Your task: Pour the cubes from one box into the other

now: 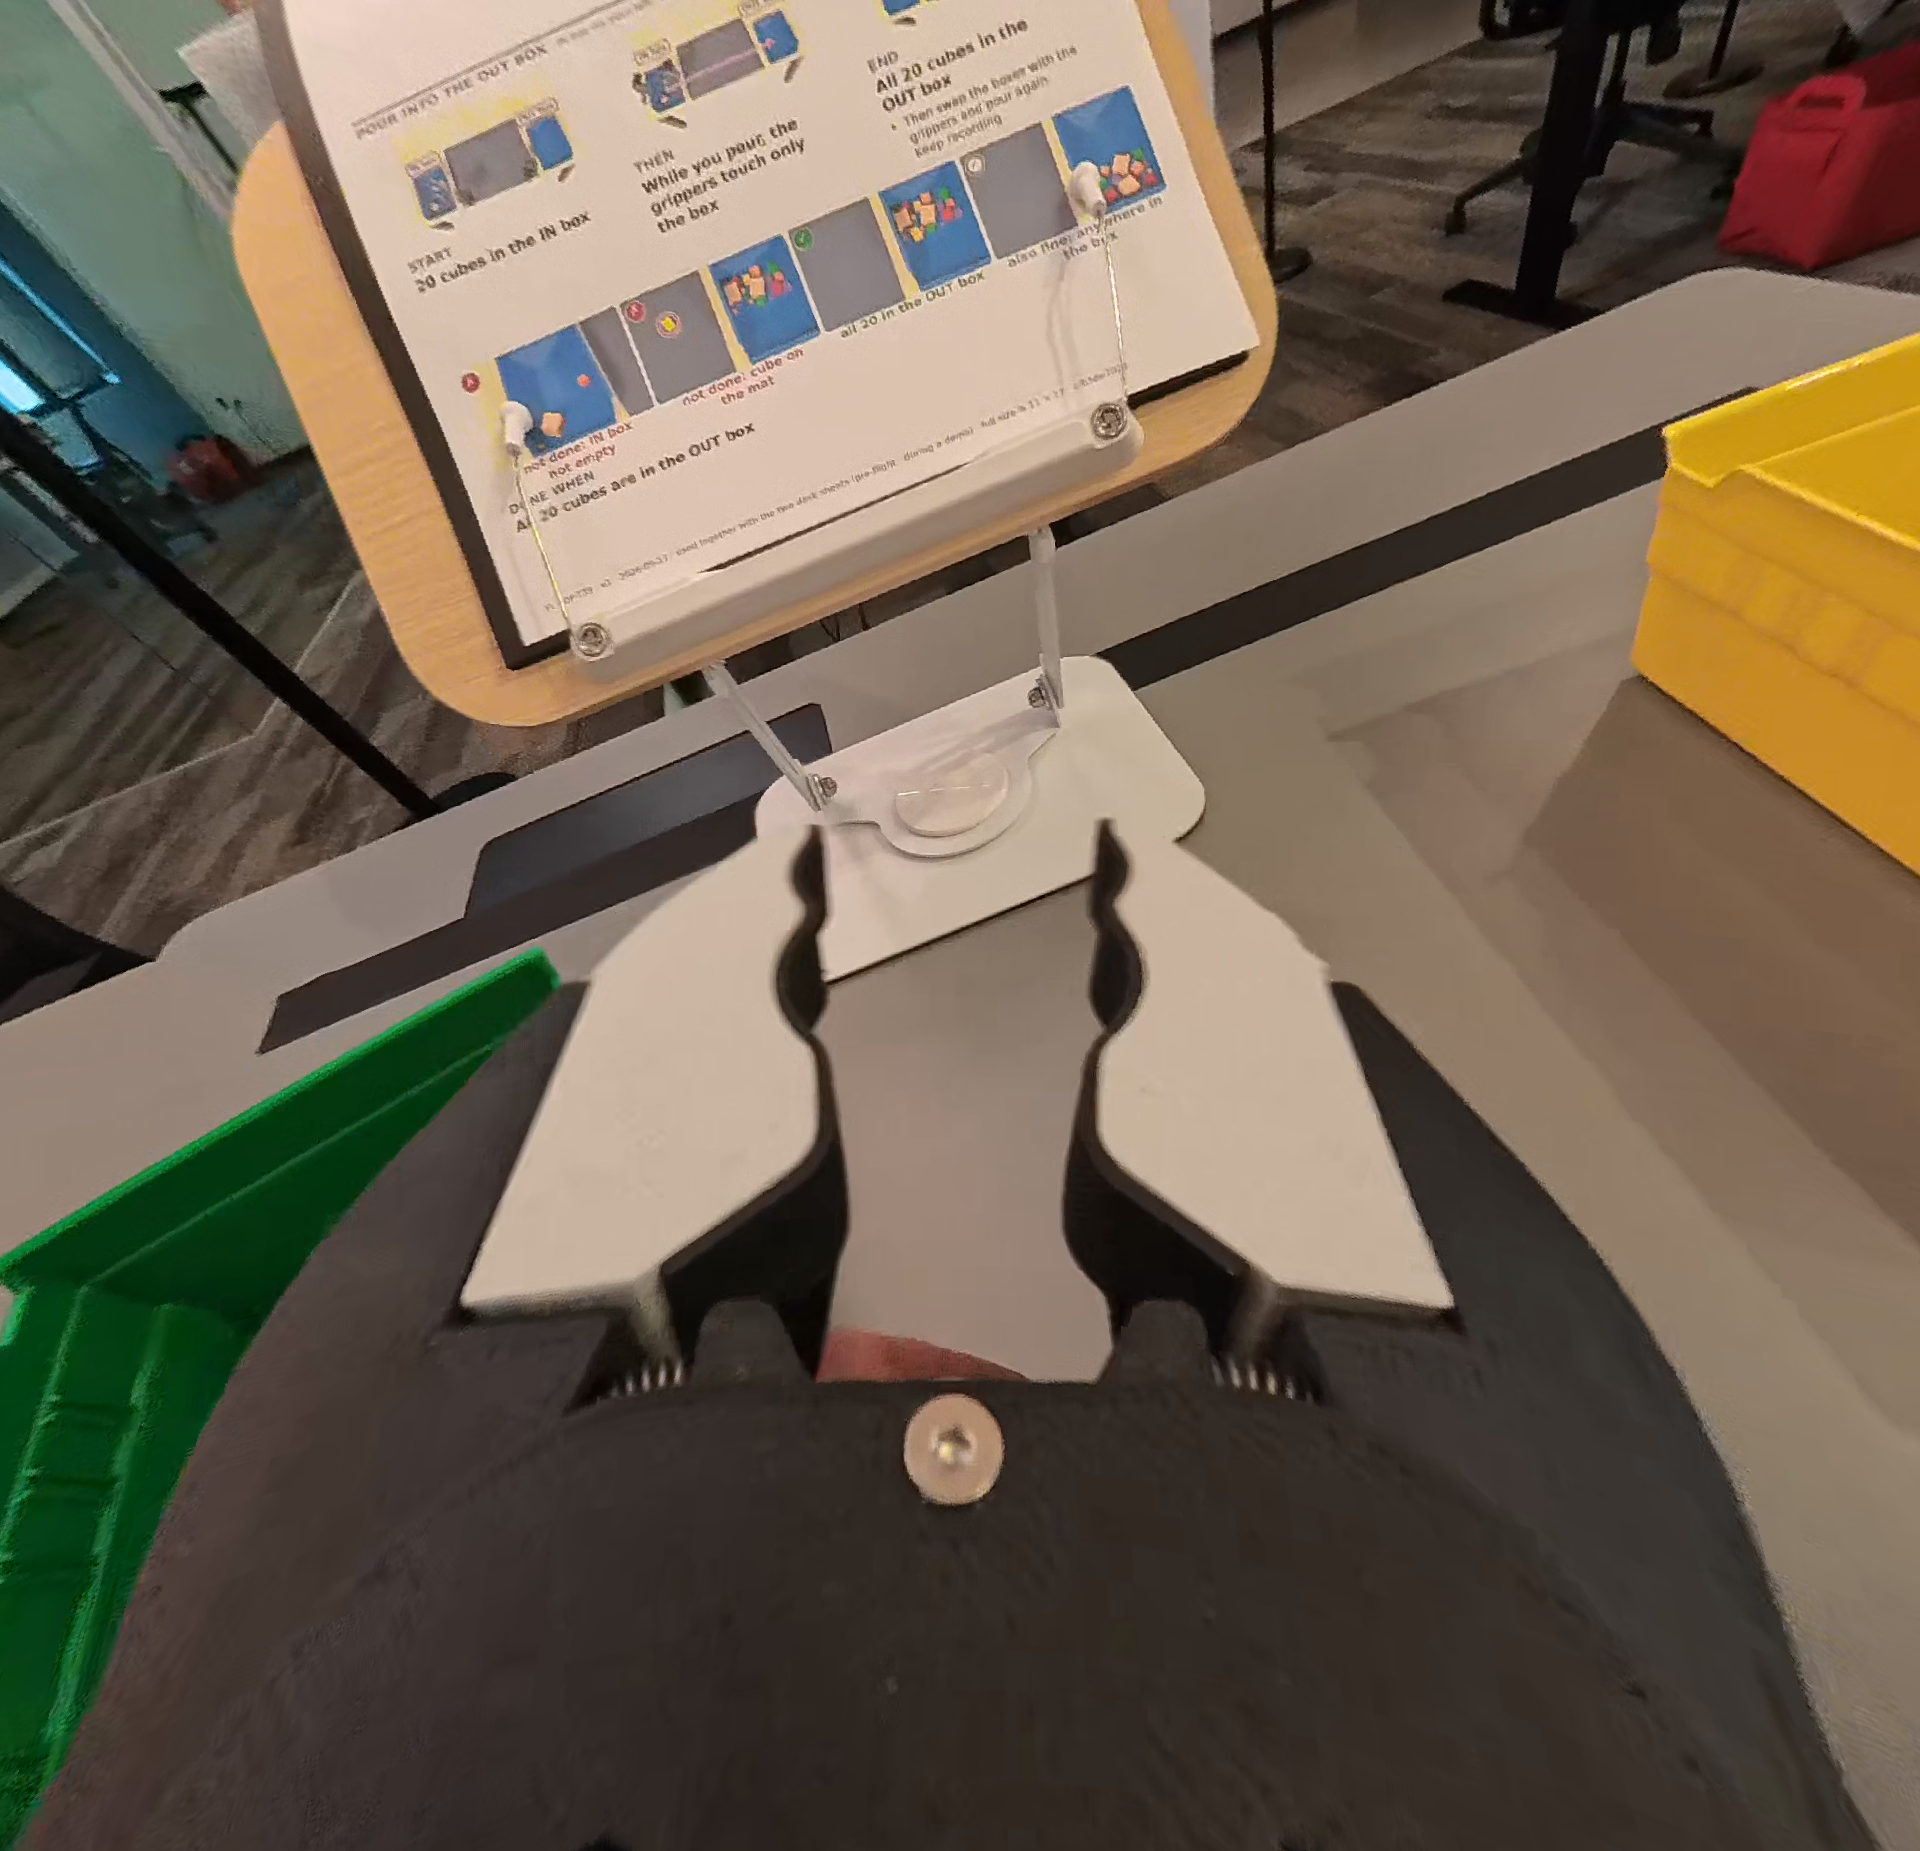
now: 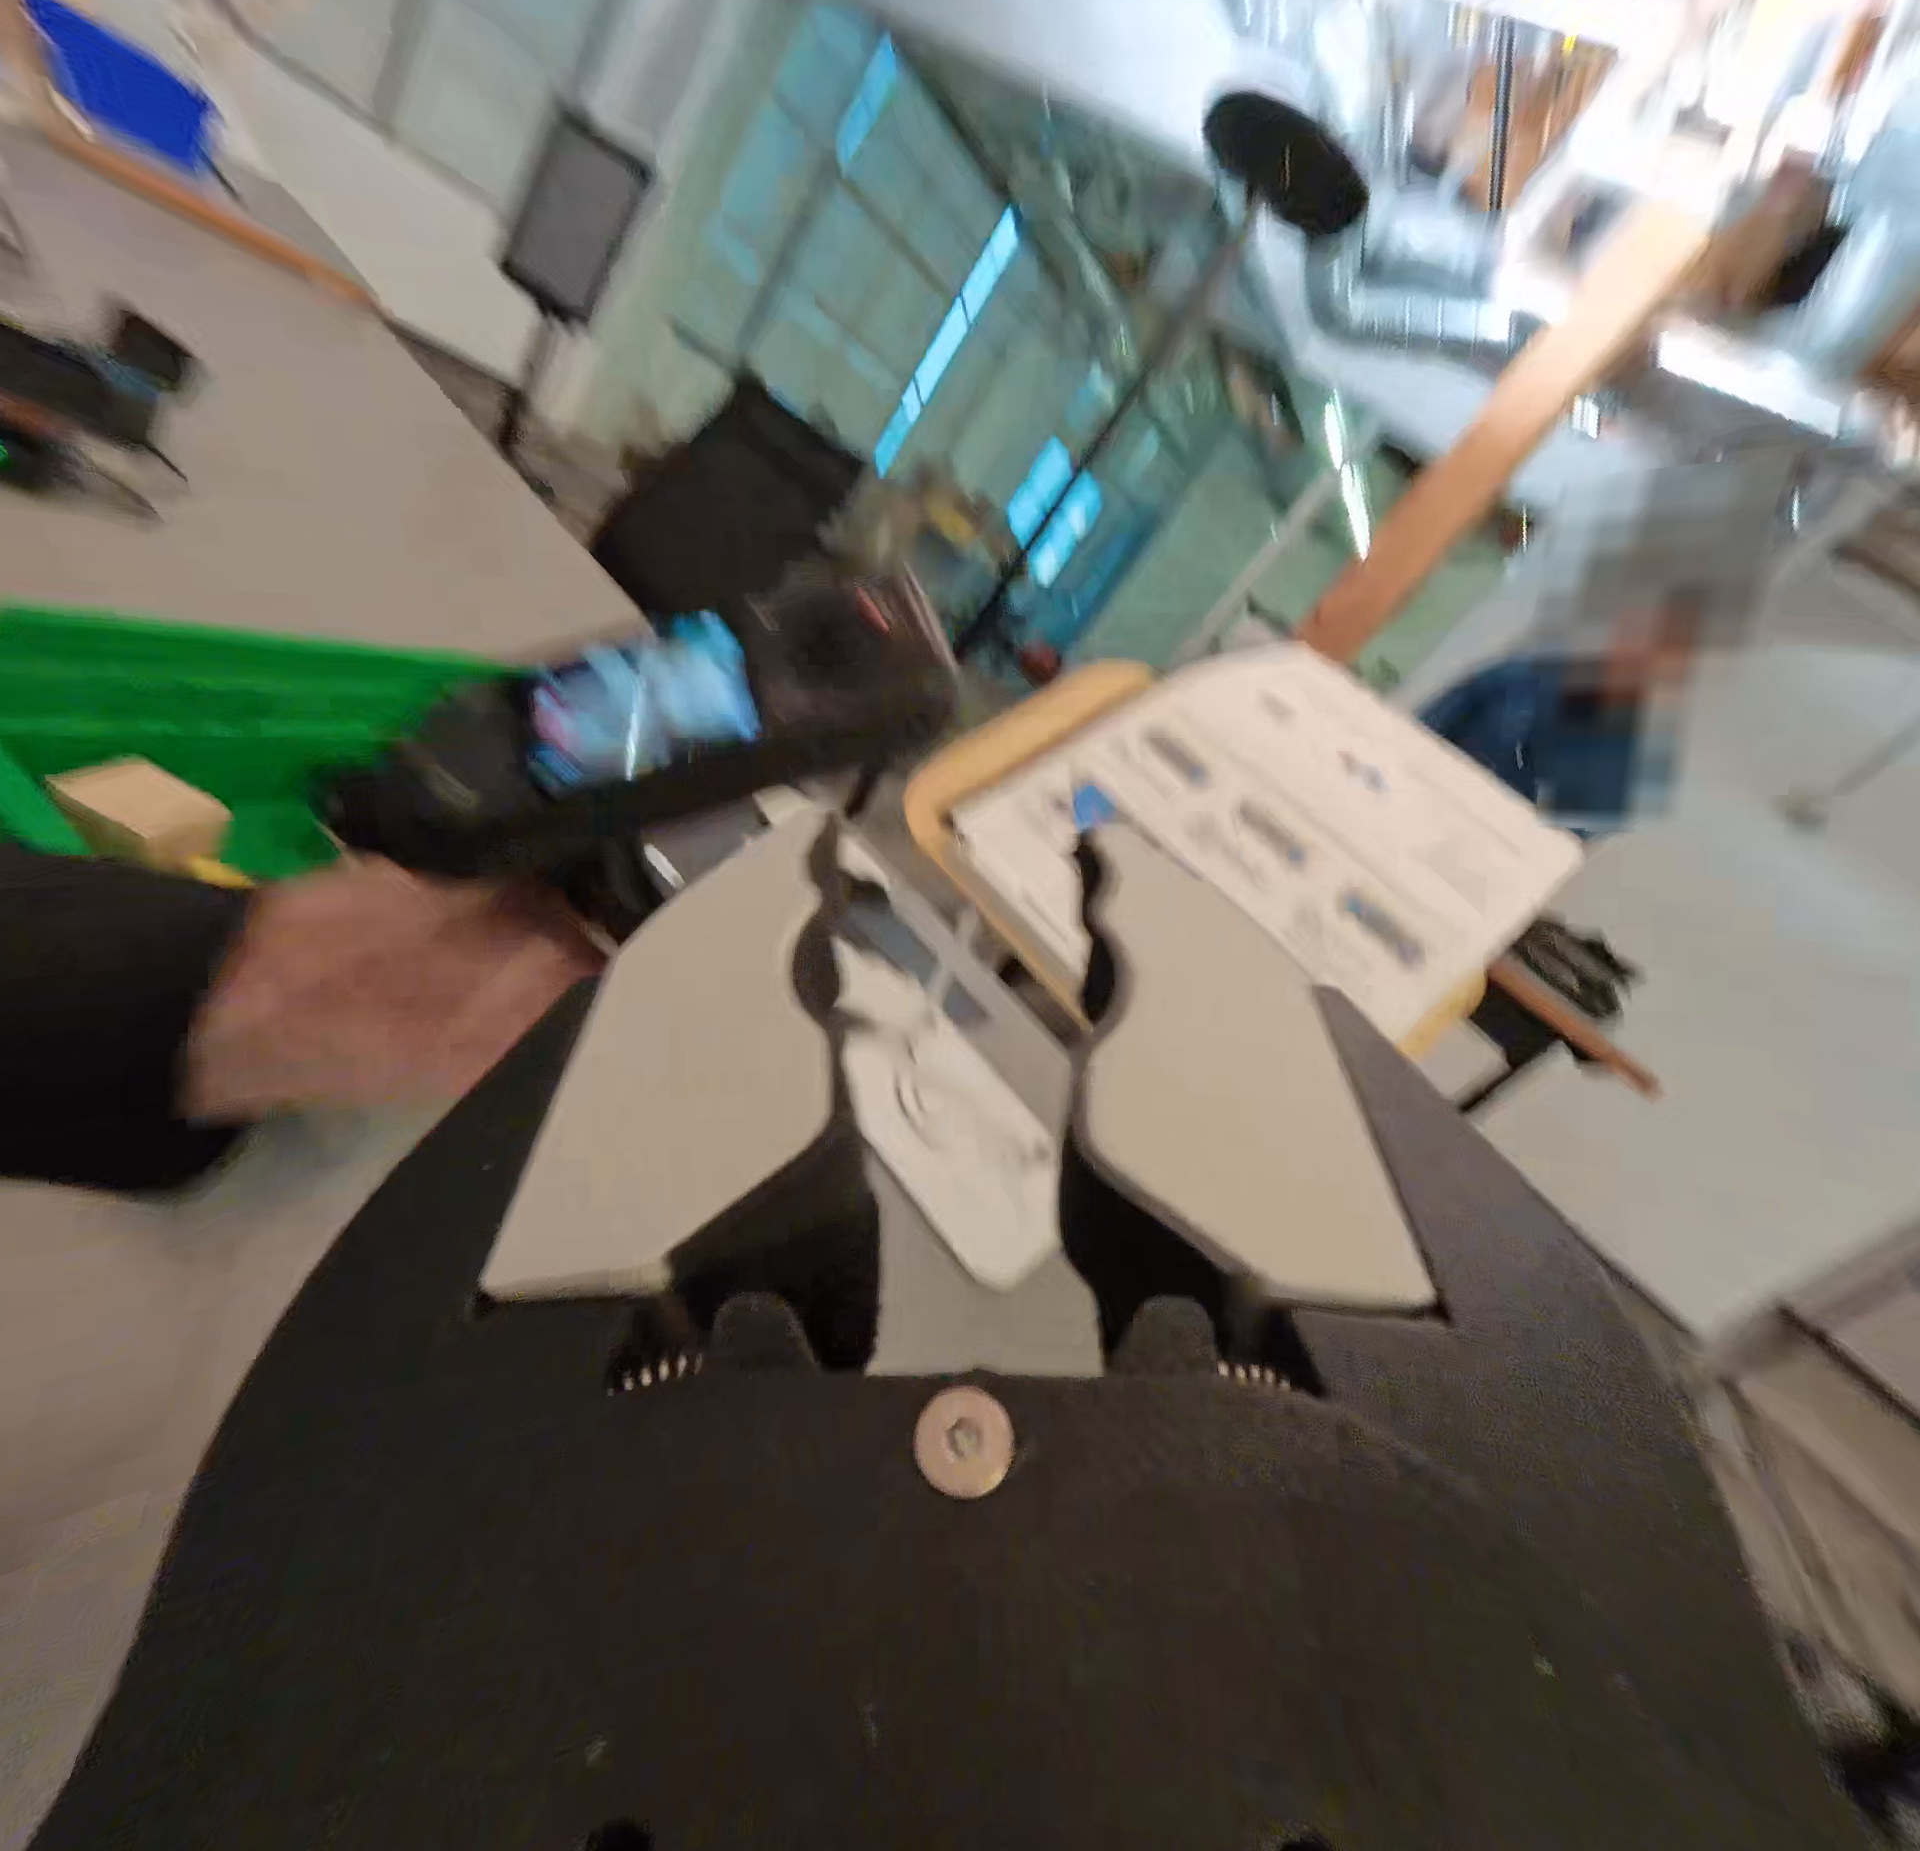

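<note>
A green box [image 1: 156, 1313] sits at the lower left in the left wrist view, partly hidden by the gripper body. A yellow box [image 1: 1808, 596] stands at the right on the grey table. My left gripper [image 1: 956, 866] is open and empty above the table, between the two boxes. The right wrist view is blurred and tilted. My right gripper [image 2: 956, 845] is open and empty in the air. It shows the green box [image 2: 208, 700] at the left with a tan cube [image 2: 135, 804] in it, and the other gripper [image 2: 623, 752] held by a hand [image 2: 364, 991].
A wooden stand with an instruction sheet [image 1: 748, 274] stands on a white base [image 1: 987, 783] at the table's far edge, straight ahead of the left gripper. It also shows in the right wrist view [image 2: 1247, 825]. A red bag [image 1: 1829, 170] and chairs are on the floor beyond.
</note>
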